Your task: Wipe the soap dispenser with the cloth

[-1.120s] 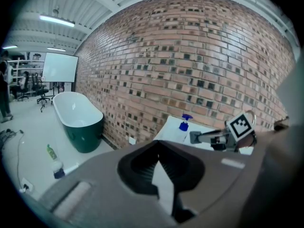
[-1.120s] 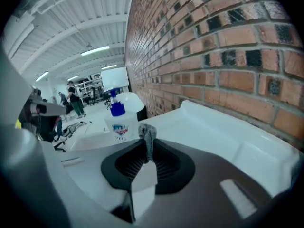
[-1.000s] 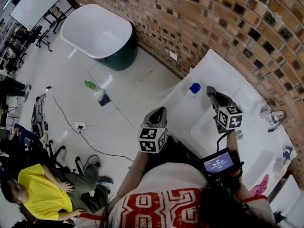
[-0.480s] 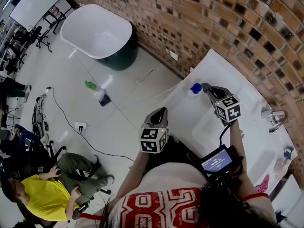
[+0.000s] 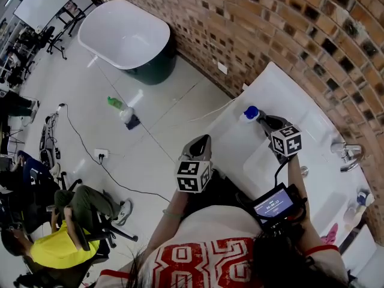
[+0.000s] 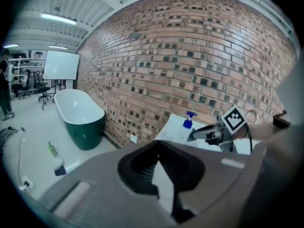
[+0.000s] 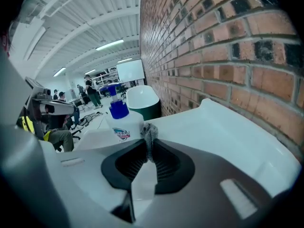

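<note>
R tongs (image 7: 147, 150) pinch cloth (image 7: 149, 132) beside dispenser (image 7: 122, 126); L tongs (image 6: 159, 164) closed, empty; faucet (image 5: 347, 154) nearby.

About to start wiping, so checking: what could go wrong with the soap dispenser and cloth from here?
1. The soap dispenser stands near the end of the counter, with the left hand-held gripper away from it, so a sideways wipe might tip it or push it off.
2. Only a small tuft of cloth sticks out of the right hand-held gripper, so its hard tips may rub the bottle instead.
</note>
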The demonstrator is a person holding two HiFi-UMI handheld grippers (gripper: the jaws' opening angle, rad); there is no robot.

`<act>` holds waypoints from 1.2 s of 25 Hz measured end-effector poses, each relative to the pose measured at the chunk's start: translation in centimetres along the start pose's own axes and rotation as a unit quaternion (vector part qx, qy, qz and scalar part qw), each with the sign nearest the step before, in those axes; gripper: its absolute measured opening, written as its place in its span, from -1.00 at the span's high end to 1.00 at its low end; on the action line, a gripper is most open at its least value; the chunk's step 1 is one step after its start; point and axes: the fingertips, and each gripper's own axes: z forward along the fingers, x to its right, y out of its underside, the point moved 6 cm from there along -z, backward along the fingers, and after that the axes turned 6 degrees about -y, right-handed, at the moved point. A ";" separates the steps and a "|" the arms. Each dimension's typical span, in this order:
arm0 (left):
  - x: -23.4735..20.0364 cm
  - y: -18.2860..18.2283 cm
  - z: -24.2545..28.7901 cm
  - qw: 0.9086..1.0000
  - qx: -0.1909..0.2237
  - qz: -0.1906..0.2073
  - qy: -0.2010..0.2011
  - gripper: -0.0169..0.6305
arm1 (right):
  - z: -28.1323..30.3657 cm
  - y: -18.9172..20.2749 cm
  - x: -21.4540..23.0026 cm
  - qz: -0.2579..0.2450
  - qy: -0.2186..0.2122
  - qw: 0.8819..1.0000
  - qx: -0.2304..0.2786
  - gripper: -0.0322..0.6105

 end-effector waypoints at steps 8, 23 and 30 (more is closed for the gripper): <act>-0.7 0.2 -0.2 1.000 0.001 -0.006 -0.010 0.94 | 1.6 3.0 0.5 0.030 -0.005 0.999 -0.038 0.75; -0.7 0.2 -0.4 1.000 0.004 -0.007 -0.009 0.94 | -1.3 -1.0 1.4 -0.027 0.035 0.999 0.006 0.75; -0.3 0.1 -0.4 1.000 0.005 -0.003 -0.002 0.94 | -5.2 -7.4 -0.5 -0.046 0.021 0.994 0.102 0.75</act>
